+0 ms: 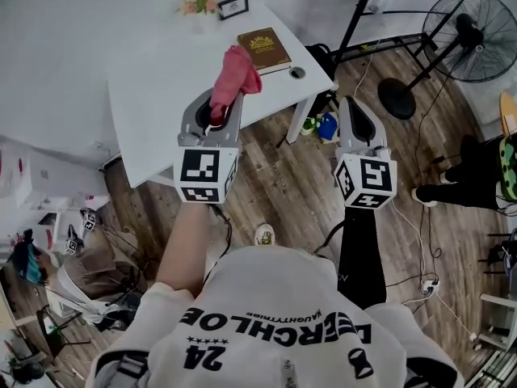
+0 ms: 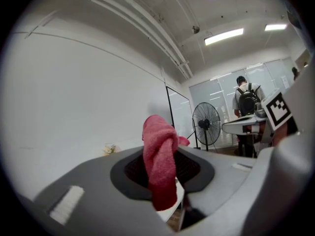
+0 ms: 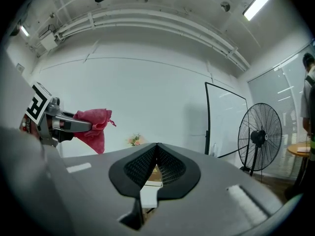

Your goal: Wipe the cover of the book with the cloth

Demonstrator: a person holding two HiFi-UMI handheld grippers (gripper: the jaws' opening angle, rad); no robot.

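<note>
A brown book (image 1: 263,49) with a gold-patterned cover lies flat on the white table (image 1: 161,79), near its far right corner. My left gripper (image 1: 216,113) is shut on a pink cloth (image 1: 234,75), held above the table's near edge, short of the book. In the left gripper view the cloth (image 2: 159,161) stands bunched up between the jaws of the left gripper (image 2: 161,186). My right gripper (image 1: 352,110) is shut on nothing and hangs over the floor to the right of the table. In the right gripper view the book (image 3: 154,176) peeks out under the right gripper (image 3: 156,147).
A small flower bunch (image 1: 196,0) and a picture frame (image 1: 233,6) stand at the table's far edge, with a small round object (image 1: 297,73) by the right corner. A standing fan (image 1: 477,27) and cables are on the wooden floor at the right. A person (image 2: 246,101) stands farther off.
</note>
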